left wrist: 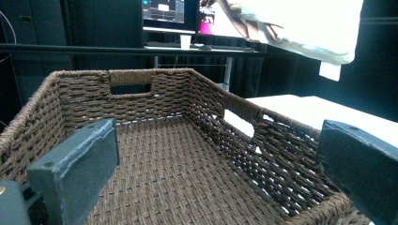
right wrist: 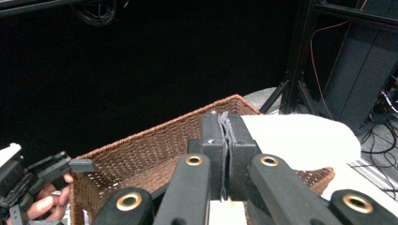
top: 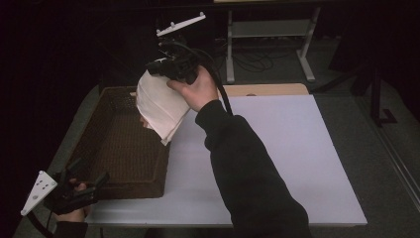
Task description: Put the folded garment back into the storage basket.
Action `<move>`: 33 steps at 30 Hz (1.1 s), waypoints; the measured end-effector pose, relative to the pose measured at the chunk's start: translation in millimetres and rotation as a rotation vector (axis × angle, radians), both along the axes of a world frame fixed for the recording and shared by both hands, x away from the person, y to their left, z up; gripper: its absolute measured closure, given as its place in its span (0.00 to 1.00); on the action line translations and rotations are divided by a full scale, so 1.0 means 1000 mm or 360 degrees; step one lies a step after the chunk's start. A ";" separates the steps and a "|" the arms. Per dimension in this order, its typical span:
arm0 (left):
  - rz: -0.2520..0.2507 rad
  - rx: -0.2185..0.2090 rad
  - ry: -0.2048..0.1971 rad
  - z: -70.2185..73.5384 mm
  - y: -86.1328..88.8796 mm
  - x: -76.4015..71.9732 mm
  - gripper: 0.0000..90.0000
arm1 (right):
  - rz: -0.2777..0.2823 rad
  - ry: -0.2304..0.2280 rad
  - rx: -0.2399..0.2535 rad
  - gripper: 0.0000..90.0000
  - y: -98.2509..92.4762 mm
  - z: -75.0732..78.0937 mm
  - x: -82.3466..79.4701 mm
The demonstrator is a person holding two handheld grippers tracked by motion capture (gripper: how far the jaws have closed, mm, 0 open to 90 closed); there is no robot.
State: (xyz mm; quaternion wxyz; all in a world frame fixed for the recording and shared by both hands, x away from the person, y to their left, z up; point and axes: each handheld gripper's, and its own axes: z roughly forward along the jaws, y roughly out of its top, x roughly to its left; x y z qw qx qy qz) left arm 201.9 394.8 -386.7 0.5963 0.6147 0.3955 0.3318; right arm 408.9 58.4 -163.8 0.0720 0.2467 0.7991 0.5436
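While the table takes up most of the high view, a brown wicker basket sits on its left part, w/ handle cut-outs in the walls. Basket floor looks bare in the left gripper view.

The person's right arm, dark sleeve, reaches up from the bottom edge to over the basket's far right corner. A white folded cloth hangs there, lifted above the basket rim, well apart from the table top.

The right gripper has the cloth's top edge: jaws shut tight on it, pads pressed together w/ a thin layer of fabric between, as the right gripper view shows. Rest of the cloth droops below & to one side of the jaws.

The left gripper rests at the basket's near left corner, jaws wide apart, nothing between the pads; near wall of the basket just in front of them.
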 end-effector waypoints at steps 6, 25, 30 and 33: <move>0.0006 0.0007 0.0009 0.000 0.000 0.000 0.00 | 0.0021 0.0005 0.0021 0.96 0.015 0.003 0.003; 0.0001 -0.0001 0.0008 0.000 0.001 0.000 0.00 | 0.0054 0.0056 0.0053 0.96 0.050 -0.008 0.019; 0.0003 -0.0004 0.0008 0.000 0.000 0.000 0.00 | 0.0068 0.0060 0.0051 0.96 0.058 -0.009 0.022; 0.0003 -0.0004 0.0007 0.000 0.000 0.000 0.00 | 0.0079 0.0066 0.0049 0.96 0.066 -0.012 0.023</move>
